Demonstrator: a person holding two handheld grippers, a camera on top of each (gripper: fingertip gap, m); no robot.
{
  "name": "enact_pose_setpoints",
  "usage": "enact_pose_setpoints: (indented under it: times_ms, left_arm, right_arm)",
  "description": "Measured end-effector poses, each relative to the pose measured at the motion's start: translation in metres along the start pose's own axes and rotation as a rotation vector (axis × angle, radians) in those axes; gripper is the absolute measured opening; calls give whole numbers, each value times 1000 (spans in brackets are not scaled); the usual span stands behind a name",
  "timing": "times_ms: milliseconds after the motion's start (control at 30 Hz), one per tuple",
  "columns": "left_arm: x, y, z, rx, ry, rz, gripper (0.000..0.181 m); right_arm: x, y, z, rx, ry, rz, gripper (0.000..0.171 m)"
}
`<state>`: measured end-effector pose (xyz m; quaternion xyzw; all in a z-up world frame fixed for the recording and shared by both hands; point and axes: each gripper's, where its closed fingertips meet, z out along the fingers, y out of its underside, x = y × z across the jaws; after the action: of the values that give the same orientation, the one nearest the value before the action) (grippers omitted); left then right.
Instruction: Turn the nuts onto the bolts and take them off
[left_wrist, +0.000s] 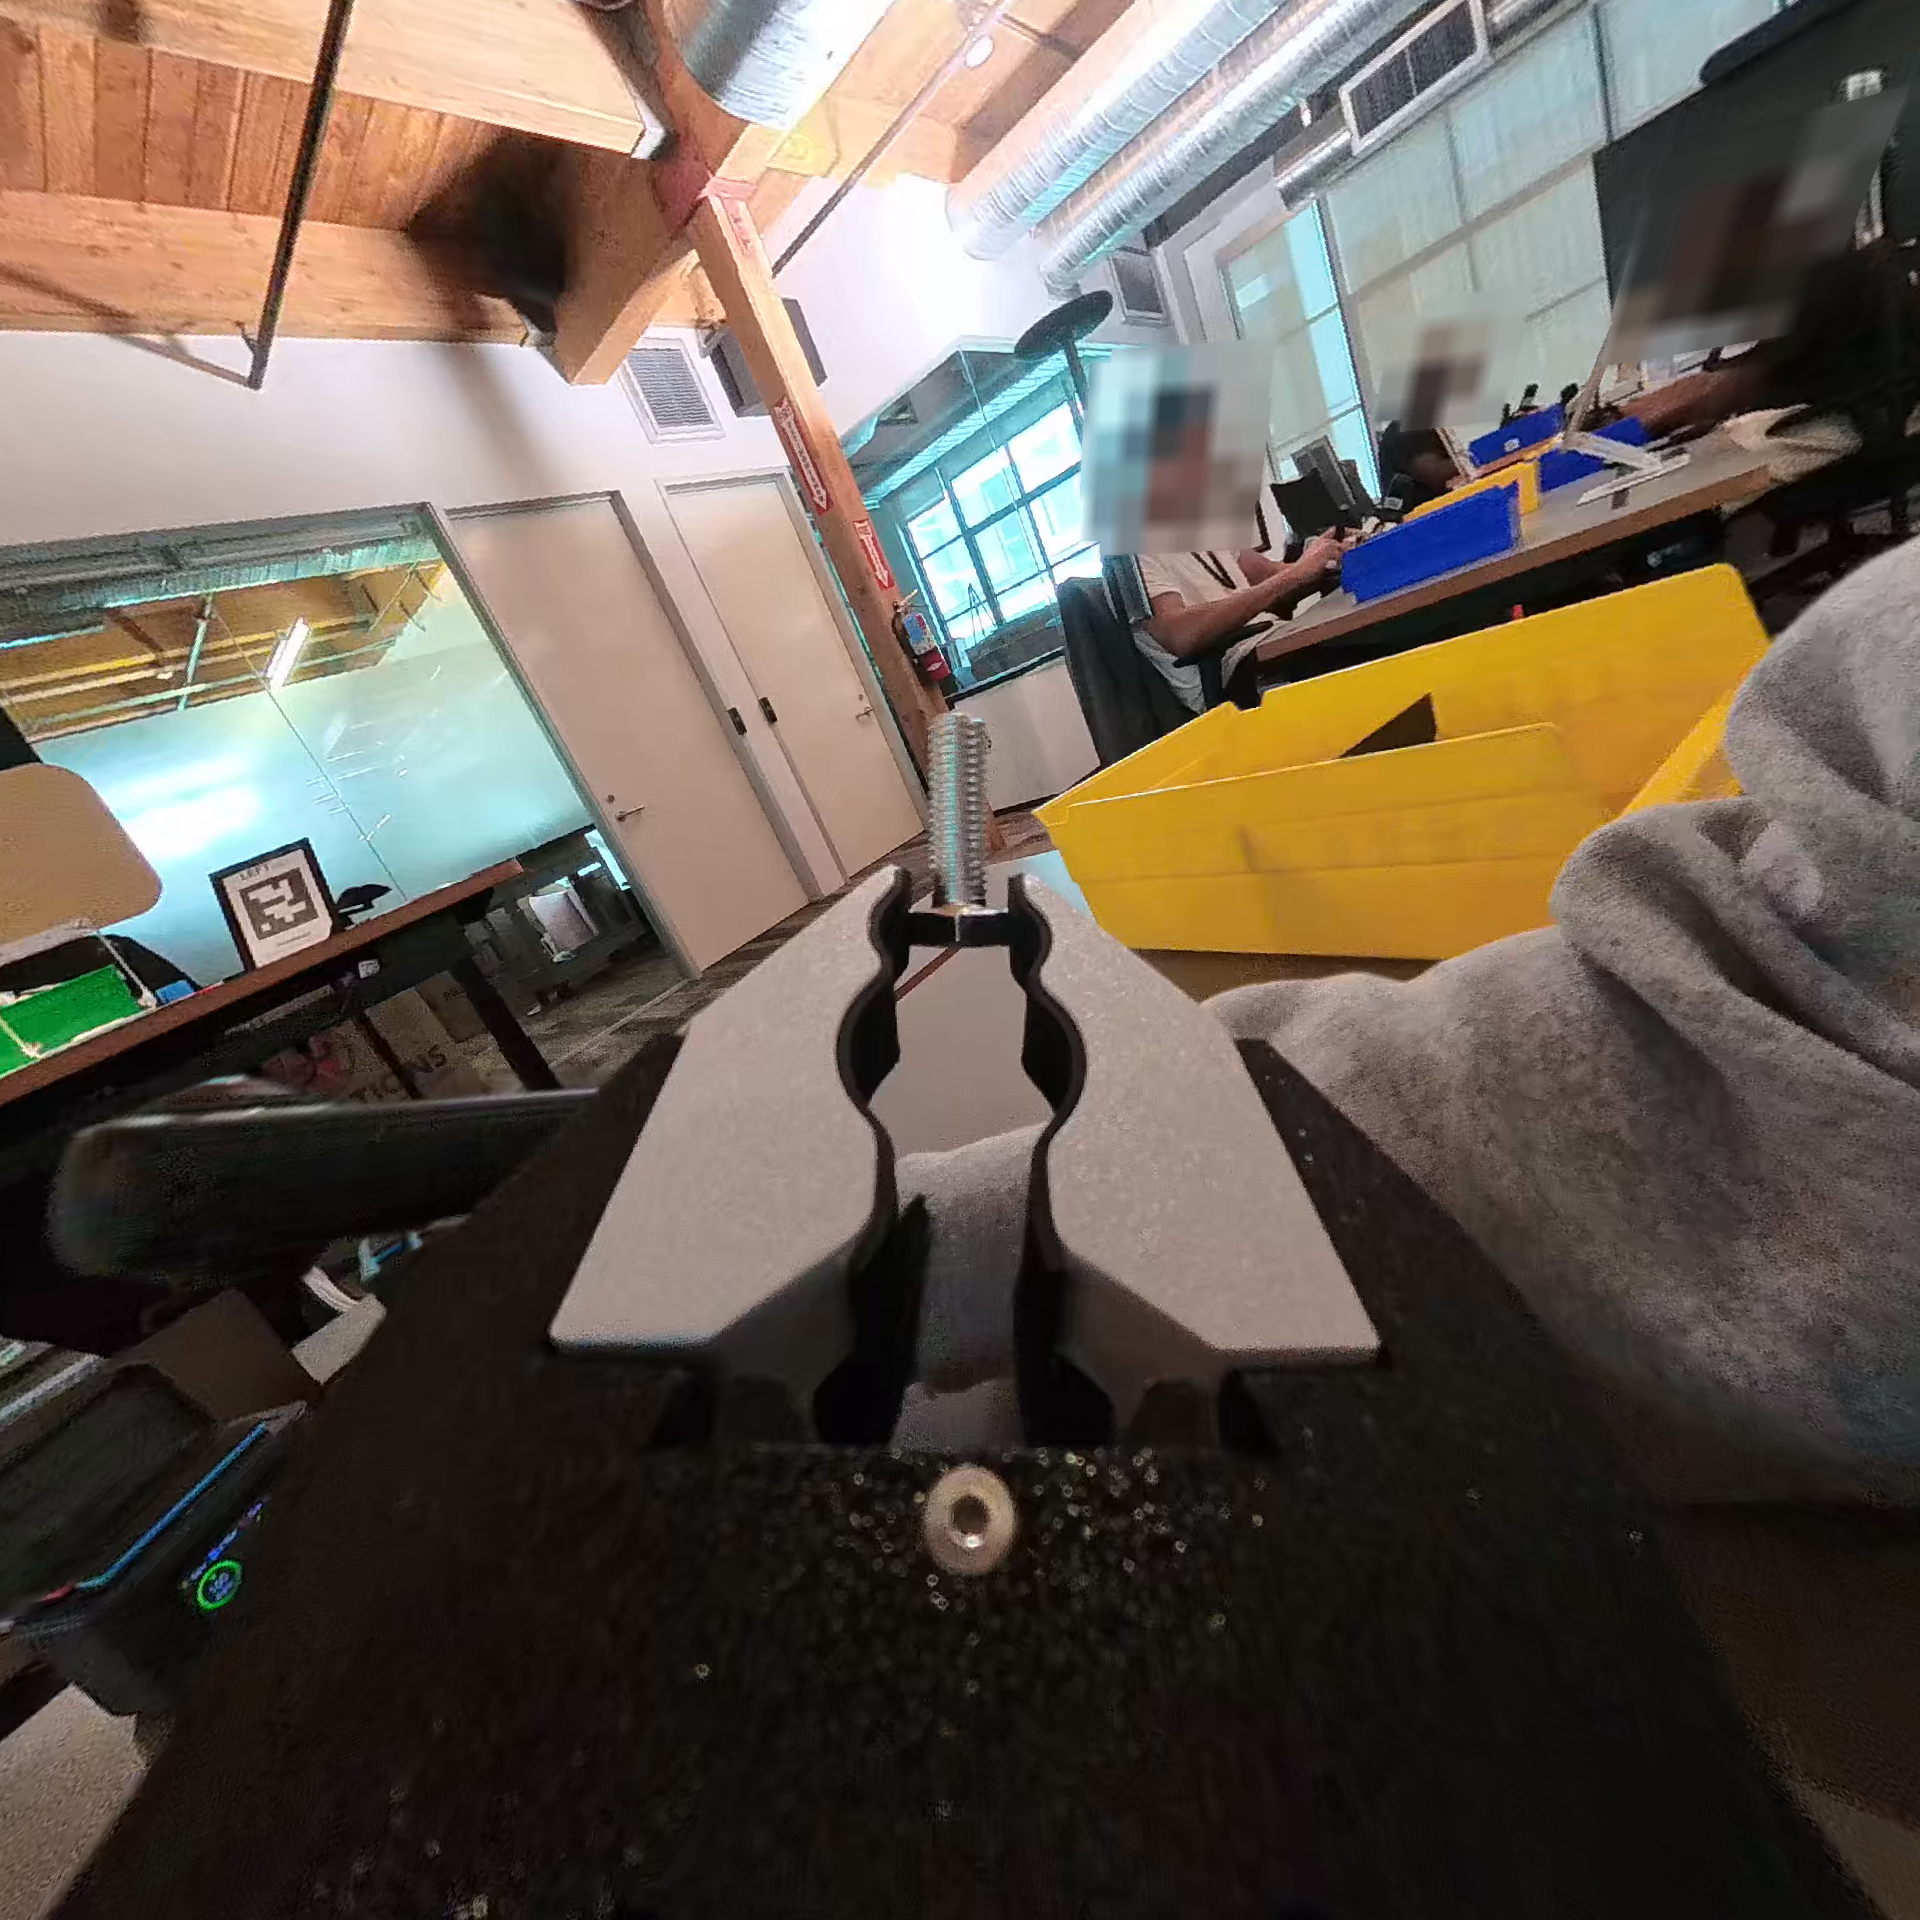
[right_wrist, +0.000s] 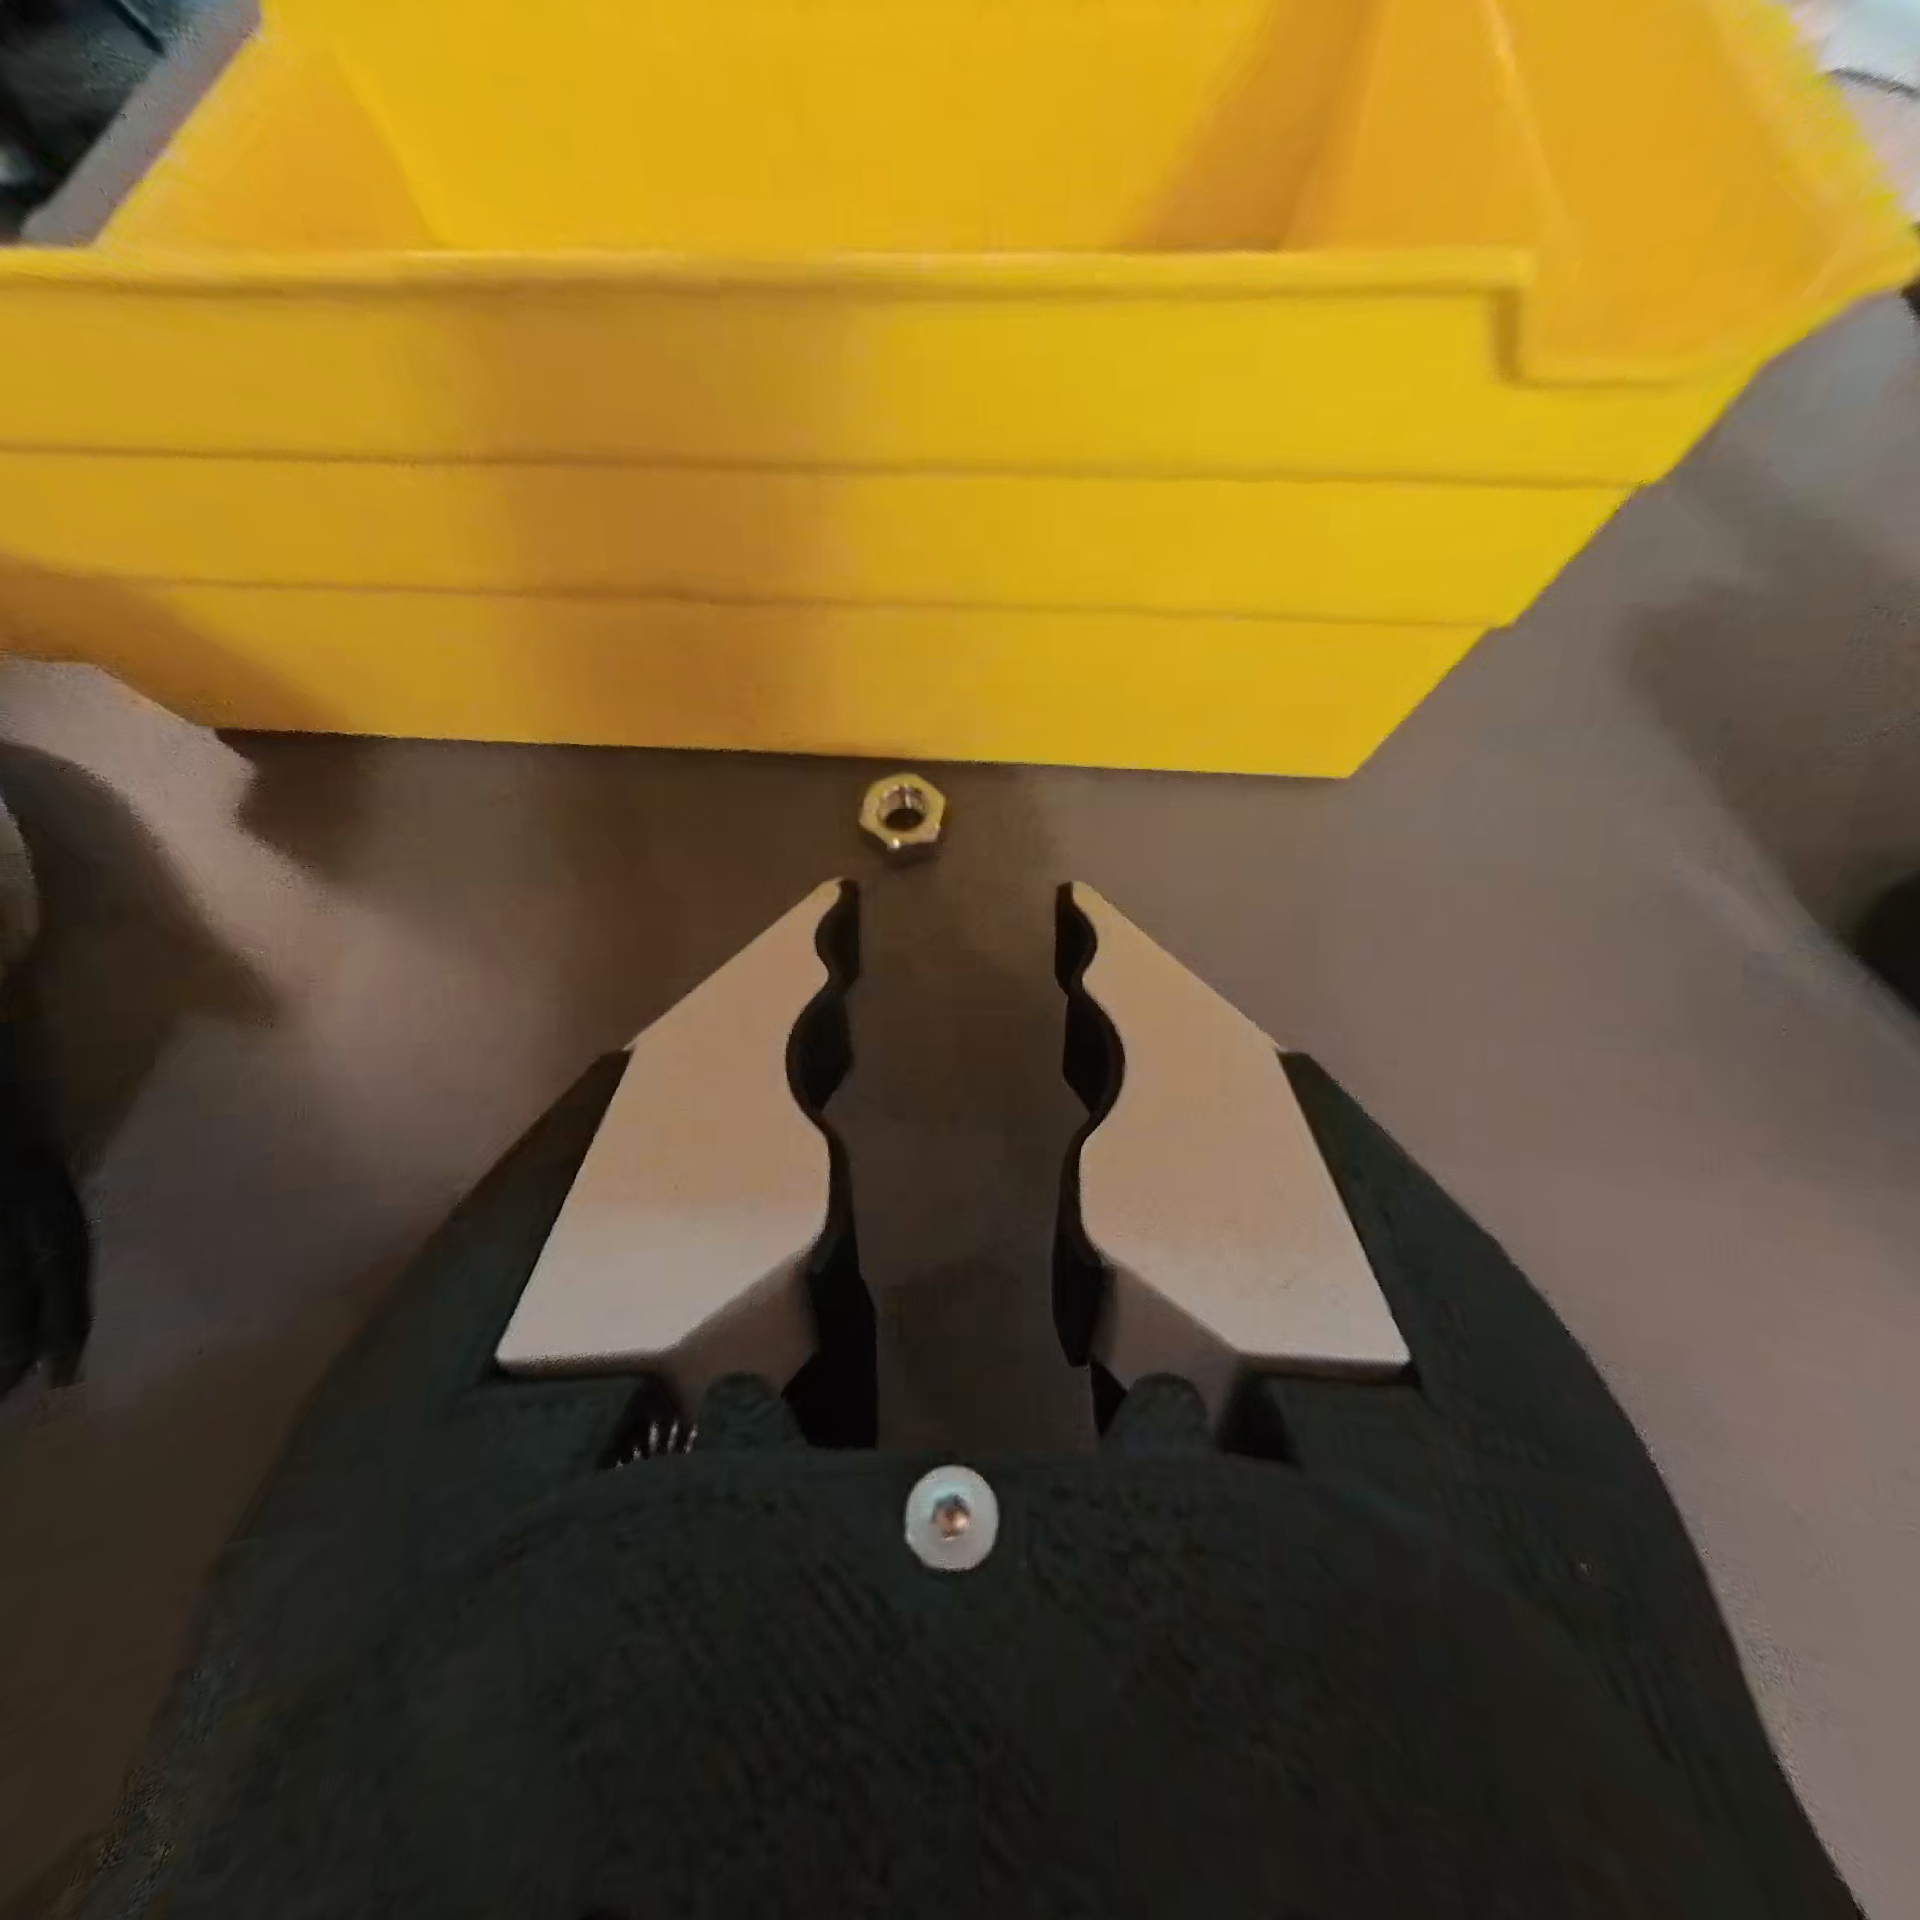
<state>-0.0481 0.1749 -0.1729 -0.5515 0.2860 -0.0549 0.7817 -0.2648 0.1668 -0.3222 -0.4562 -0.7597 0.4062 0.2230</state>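
Observation:
My left gripper (left_wrist: 956, 914) is shut on the head of a silver bolt (left_wrist: 958, 810), whose threaded shank stands upright above the fingertips. No nut is on the bolt. My right gripper (right_wrist: 958, 896) is open and empty, pointing down at the dark table. A small brass-coloured hex nut (right_wrist: 900, 816) lies flat on the table just beyond its fingertips, slightly left of the gap, close to the front wall of the yellow bin (right_wrist: 831, 499).
The yellow bin (left_wrist: 1351, 842) stands on the table right of the bolt in the left wrist view. A grey sleeve (left_wrist: 1621, 1091) fills the right side there. Other desks with blue bins (left_wrist: 1434, 540) and seated people are farther back. About 25 centimetres separates my left fingertips from my right.

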Motion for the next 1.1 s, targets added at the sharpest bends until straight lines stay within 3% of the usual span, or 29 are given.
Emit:
enact_pose_setpoints:
  times_ms: [167, 267, 433, 533, 633, 733, 800, 900, 967, 1033, 1100]
  left_arm:
    - [0, 3, 1, -6, 2, -10, 16]
    - [2, 2, 2, -5, 10, 0, 16]
    - [2, 1, 2, 1, 5, -2, 16]
    - [-4, -2, 0, 20, -17, -15, 16]
    - [-11, -3, -2, 30, -37, -36, 16]
    - [-18, -5, -5, 44, -58, -65, 16]
    - [-20, -2, -5, 42, -63, -85, 16]
    - [-18, 3, -4, 33, -54, -121, 16]
    - [-15, 7, -2, 25, -40, -144, 16]
    - [-12, 12, 1, 7, -28, -159, 16]
    - [-9, 14, 3, -2, -14, -166, 16]
  right_arm:
    - [-8, -3, 23, -71, -76, -16, 34]
    - [-12, -3, 23, -74, -92, -39, 18]
    - [3, 0, -1, -24, 77, -73, 18]
    - [40, -2, -62, 74, 371, -28, 17]
    - [65, -5, -160, 241, 718, 82, 17]
    - [52, -11, -267, 445, 1066, 213, 17]
    - [15, -25, -315, 518, 1192, 176, 17]
    - [-46, -28, -376, 408, 1369, 61, 17]
    - [-75, -6, -417, 291, 1454, 64, 17]
    - [-89, 40, -440, 95, 1429, 108, 17]
    - [-92, 112, -455, -177, 1372, 213, 17]
